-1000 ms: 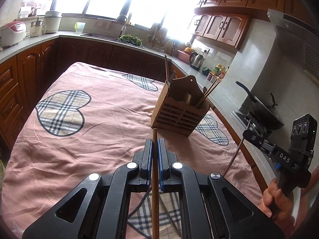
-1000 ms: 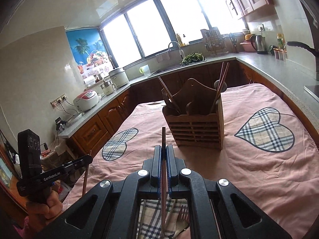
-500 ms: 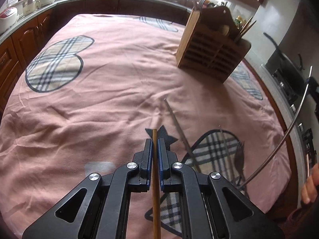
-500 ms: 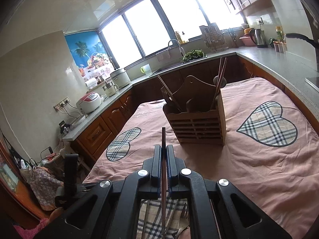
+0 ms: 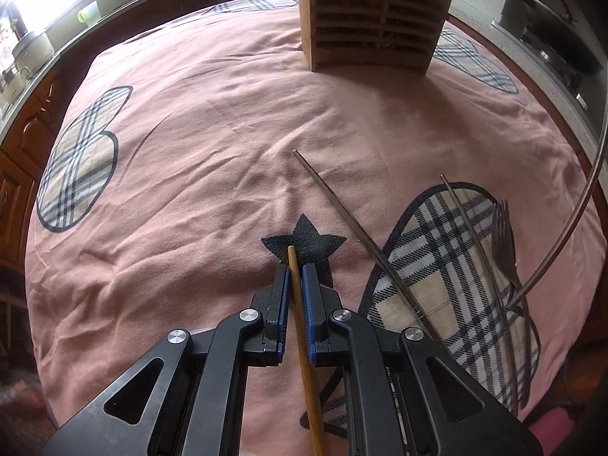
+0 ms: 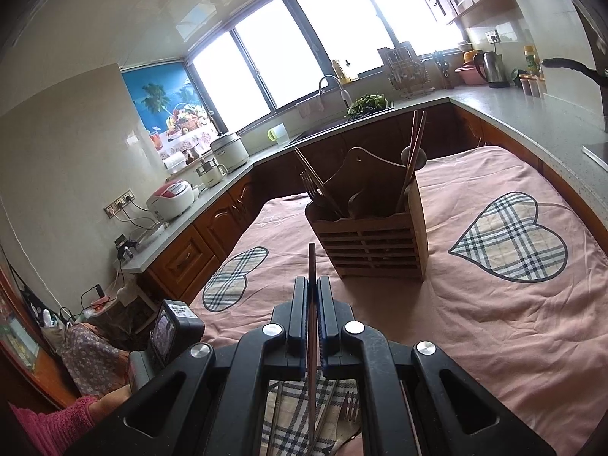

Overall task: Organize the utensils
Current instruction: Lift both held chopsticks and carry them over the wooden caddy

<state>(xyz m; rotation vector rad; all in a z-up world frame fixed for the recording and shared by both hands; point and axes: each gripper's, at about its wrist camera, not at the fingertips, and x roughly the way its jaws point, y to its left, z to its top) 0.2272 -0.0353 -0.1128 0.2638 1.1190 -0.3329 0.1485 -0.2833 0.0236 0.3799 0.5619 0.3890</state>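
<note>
My left gripper (image 5: 295, 269) points steeply down at the pink cloth (image 5: 212, 144), over a black star patch (image 5: 304, 235). Its jaws are opening; a wooden chopstick (image 5: 300, 326) lies slanted between them with a thin gap at the right pad, its tip at the star. My right gripper (image 6: 312, 281) is shut on a thin dark chopstick (image 6: 311, 262), held level facing the wooden utensil holder (image 6: 372, 239). That chopstick shows as a curved metal rod (image 5: 570, 228) in the left wrist view. Two metal chopsticks (image 5: 361, 235) and a fork (image 5: 503, 243) lie on the plaid heart.
The holder (image 5: 372, 19) stands at the far middle of the table with a fork, a spoon and chopsticks in it. Kitchen counters (image 6: 532, 121) with appliances surround the table. A hand in a pink sleeve (image 6: 76, 418) holds the left gripper's handle at the near left edge.
My left gripper tipped down and sank toward the cloth, bringing the wooden chopstick's tip to the star. Its pads parted slightly and the chopstick now slants. The right gripper stayed put.
</note>
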